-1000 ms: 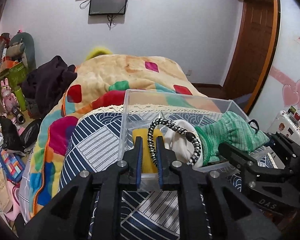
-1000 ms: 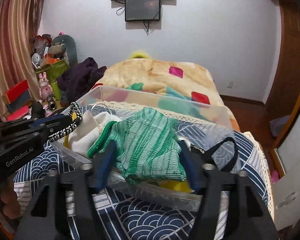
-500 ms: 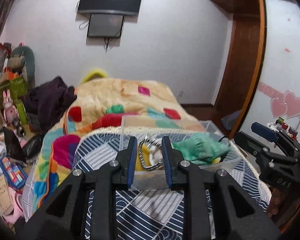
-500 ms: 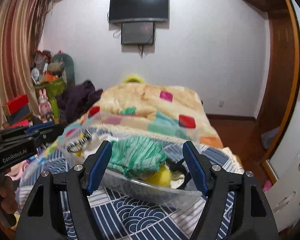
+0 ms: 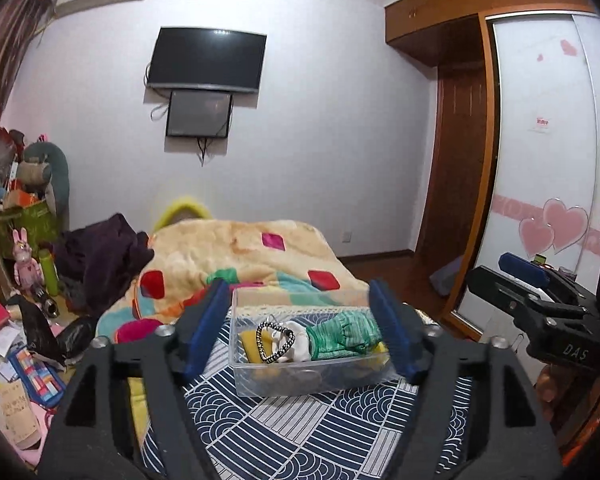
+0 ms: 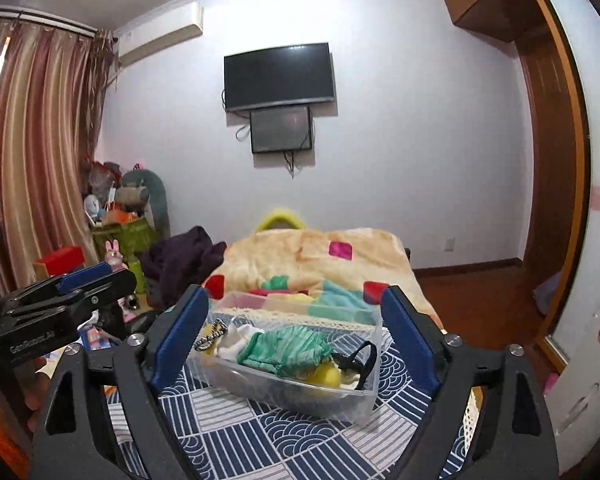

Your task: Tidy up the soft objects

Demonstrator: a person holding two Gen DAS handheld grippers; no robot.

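A clear plastic bin (image 5: 300, 376) sits on the navy patterned cloth on the bed; it also shows in the right wrist view (image 6: 296, 394). Inside lie a green knit cloth (image 5: 342, 338) (image 6: 286, 350), a white cloth (image 5: 298, 344), a yellow piece (image 5: 250, 344), a black-and-white braided loop (image 5: 274, 340) (image 6: 210, 334) and a black strap (image 6: 360, 360). My left gripper (image 5: 300, 332) is open and empty, held back above the bin. My right gripper (image 6: 294, 336) is open and empty, also back from the bin.
A colourful patchwork blanket (image 5: 240, 256) covers the bed behind the bin, with dark clothing (image 5: 100, 260) on its left. Cluttered toys and papers (image 5: 16, 320) fill the floor at left. A wardrobe (image 5: 540, 200) stands at right, screens on the far wall.
My left gripper let go of the braided loop, opened wide and pulled up and back. My right gripper also pulled back from the green cloth. Both views now show the bin smaller and farther away.
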